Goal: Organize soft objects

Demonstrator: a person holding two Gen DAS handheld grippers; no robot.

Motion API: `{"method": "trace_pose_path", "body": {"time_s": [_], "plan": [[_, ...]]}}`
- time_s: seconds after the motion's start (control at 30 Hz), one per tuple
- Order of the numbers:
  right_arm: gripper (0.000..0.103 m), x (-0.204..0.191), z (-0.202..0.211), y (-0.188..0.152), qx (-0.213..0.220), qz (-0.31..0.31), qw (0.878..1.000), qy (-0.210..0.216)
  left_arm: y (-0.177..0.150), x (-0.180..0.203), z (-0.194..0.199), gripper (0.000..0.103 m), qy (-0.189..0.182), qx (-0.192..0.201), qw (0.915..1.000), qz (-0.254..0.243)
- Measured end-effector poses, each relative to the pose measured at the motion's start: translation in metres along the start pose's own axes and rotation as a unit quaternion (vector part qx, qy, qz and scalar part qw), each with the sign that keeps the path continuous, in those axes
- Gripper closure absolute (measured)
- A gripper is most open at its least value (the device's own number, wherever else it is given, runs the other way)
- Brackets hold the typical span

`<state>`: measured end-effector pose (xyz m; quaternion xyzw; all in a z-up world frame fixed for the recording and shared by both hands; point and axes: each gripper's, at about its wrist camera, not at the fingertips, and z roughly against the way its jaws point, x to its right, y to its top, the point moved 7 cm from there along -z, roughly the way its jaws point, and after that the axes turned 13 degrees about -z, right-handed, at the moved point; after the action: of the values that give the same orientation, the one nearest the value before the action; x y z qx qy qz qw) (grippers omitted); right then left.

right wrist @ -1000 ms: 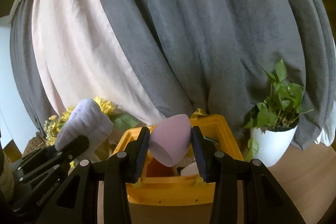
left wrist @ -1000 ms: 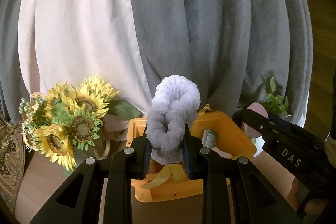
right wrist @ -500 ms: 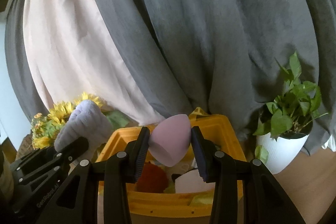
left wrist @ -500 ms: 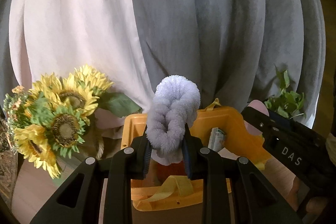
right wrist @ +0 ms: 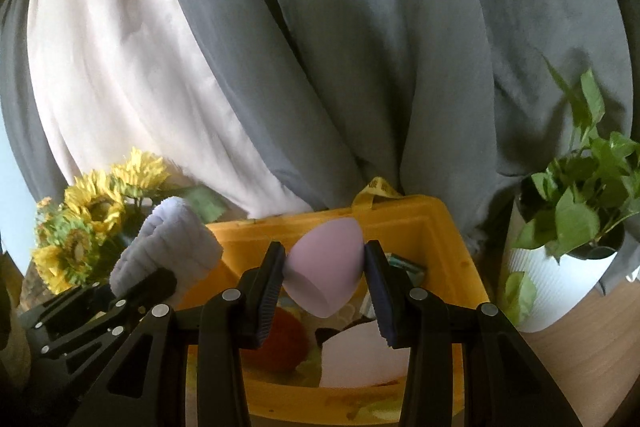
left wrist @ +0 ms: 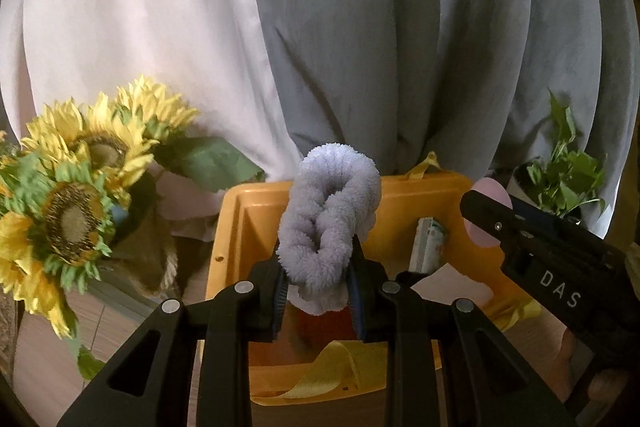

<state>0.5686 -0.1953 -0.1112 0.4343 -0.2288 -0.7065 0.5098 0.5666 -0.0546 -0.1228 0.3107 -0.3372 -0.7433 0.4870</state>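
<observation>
Bin nearer and larger than a second ago: both my grippers have descended toward open yellow plastic bin [right wrist: 460, 227], drop-off looks close. My left gripper [left wrist: 318, 291] clamped on fluffy lilac braided chenille loop [left wrist: 330, 215], above bin. My right gripper [right wrist: 324, 283] clamped on smooth pink egg-shaped sponge [right wrist: 324, 263], over bin interior.

Can't really see what's in the yellow bin [right wrist: 448, 227], the gripper arms cover most of it. There's an orange-red round thing [right wrist: 286, 341] half hidden behind a finger, no clue what it is. The sunflowers [left wrist: 68, 211] run off the left edge, and the potted plant [right wrist: 576, 227] is cut off on the right.
</observation>
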Motion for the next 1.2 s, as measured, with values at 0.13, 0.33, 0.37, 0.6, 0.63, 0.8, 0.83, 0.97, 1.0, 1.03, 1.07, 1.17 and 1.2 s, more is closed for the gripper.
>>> {"method": "trace_pose_path", "body": {"time_s": [0.13,0.33,0.37,0.6,0.63,0.8,0.83,0.97,1.0,1.03,1.07,1.17,1.2], "plan": [[0.06,0.004,-0.005,-0.004,-0.005,0.0,1.0,-0.003,-0.004,0.001,-0.009,0.069,-0.001,-0.006,1.0,0.001],[0.051,0.013,-0.013,-0.004,-0.011,-0.008,1.0,-0.016,-0.004,0.001,-0.014,0.064,-0.003,-0.007,1.0,-0.002],[0.051,0.015,-0.013,-0.003,-0.007,-0.009,1.0,-0.02,-0.004,0.0,-0.013,0.064,-0.002,-0.006,1.0,-0.001],[0.05,0.018,0.001,-0.001,-0.001,-0.01,0.999,-0.032,0.001,-0.002,0.01,0.061,0.017,0.007,0.9998,0.003],[0.05,0.018,0.004,-0.001,0.0,-0.01,0.999,-0.033,0.001,-0.002,0.013,0.06,0.017,0.009,0.9998,0.003],[0.05,0.015,0.03,-0.002,0.01,-0.003,0.999,-0.038,0.003,-0.002,0.044,0.055,0.028,0.025,0.9993,0.004],[0.05,0.014,0.036,-0.002,0.012,-0.001,0.999,-0.039,0.003,-0.001,0.053,0.053,0.032,0.03,0.999,0.003],[0.043,0.011,0.062,-0.004,0.022,0.008,0.999,-0.043,0.001,0.001,0.082,0.048,0.048,0.046,0.9978,0.002],[0.041,0.01,0.071,-0.005,0.026,0.01,0.999,-0.045,0.0,0.001,0.09,0.044,0.053,0.05,0.9973,0.004],[0.039,0.01,0.077,-0.006,0.03,0.012,0.998,-0.048,-0.001,0.001,0.098,0.042,0.058,0.054,0.9969,0.006],[0.037,0.01,0.086,-0.007,0.036,0.015,0.998,-0.05,-0.002,0.001,0.104,0.042,0.062,0.056,0.9965,0.007],[0.034,0.007,0.108,-0.013,0.047,0.024,0.997,-0.055,-0.008,0.004,0.126,0.034,0.08,0.063,0.9948,0.008],[0.033,0.005,0.116,-0.015,0.051,0.027,0.997,-0.056,-0.01,0.005,0.132,0.033,0.085,0.065,0.9942,0.009]]}}
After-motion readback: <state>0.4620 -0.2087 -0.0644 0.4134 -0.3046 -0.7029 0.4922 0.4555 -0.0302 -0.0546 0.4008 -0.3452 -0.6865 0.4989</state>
